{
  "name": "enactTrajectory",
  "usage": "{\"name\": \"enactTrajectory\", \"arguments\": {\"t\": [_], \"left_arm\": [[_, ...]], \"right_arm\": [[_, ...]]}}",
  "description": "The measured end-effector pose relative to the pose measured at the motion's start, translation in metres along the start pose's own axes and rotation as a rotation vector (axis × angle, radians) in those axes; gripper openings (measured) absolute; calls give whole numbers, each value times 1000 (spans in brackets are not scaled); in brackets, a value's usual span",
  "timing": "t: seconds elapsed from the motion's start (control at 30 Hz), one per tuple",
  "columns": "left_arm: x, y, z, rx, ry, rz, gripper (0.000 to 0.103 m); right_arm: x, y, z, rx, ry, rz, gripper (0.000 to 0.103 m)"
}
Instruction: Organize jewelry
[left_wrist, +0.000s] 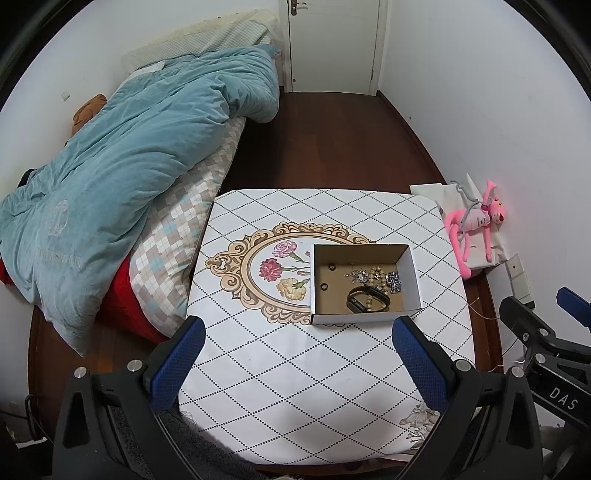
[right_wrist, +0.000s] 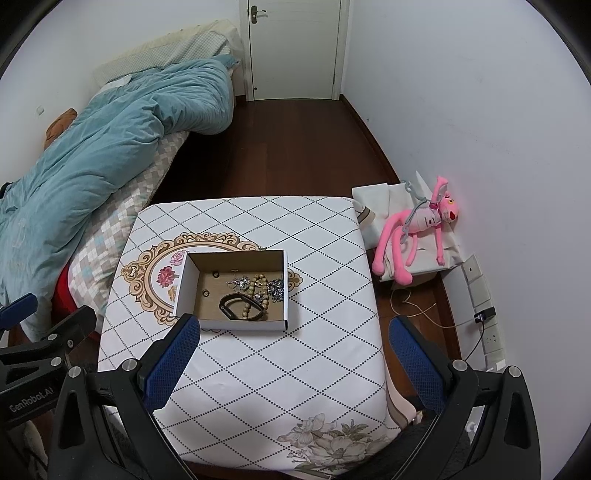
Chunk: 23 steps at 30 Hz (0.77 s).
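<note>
Left wrist view first: my left gripper (left_wrist: 299, 334) hovers over the near part of the surface (left_wrist: 295, 387), its blue-padded fingers (left_wrist: 184, 354) spread wide apart and holding nothing. Just beyond the fingertips sits the cardboard box (left_wrist: 364, 254), white outside and brown inside, resting open on the surface right of the flower medallion (left_wrist: 277, 269) printed on the cloth. Inside the box I see the jewelry gathered toward its right half: a black bracelet (left_wrist: 367, 301) at the near side, a beaded bracelet (left_wrist: 376, 282) lying across it, a silvery piece (left_wrist: 356, 275) to its left and a dark sparkly piece (left_wrist: 394, 281) against the right wall. Two small rings (left_wrist: 325, 286) lie apart on the left of the box floor.

From the right wrist view, my right gripper (right_wrist: 291, 330) is likewise spread open and empty, its left fingertip just near the box's near left corner, its right finger (right_wrist: 413, 354) out past the right edge of the surface. The other gripper's black frame shows at the far left of this view.

Further out, a bed with a teal quilt (left_wrist: 129, 166) runs along the left, a pink plush toy (right_wrist: 421, 229) lies on white bags by the right wall, and a white door (right_wrist: 295, 48) stands at the far end of the dark wooden floor (left_wrist: 332, 147).
</note>
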<state>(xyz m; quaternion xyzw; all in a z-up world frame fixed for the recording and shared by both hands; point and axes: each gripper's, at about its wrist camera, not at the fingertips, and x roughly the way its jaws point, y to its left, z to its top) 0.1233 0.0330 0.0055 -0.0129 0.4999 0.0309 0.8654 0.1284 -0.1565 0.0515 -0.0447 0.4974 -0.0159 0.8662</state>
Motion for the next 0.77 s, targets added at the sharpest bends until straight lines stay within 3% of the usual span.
{"name": "enactTrajectory", "arguments": {"t": [0.77], "left_arm": [[-6,-3,1,-6,-1,-10,103]], "right_arm": [[-4,-9,-4,-13,3,-11,103]]}}
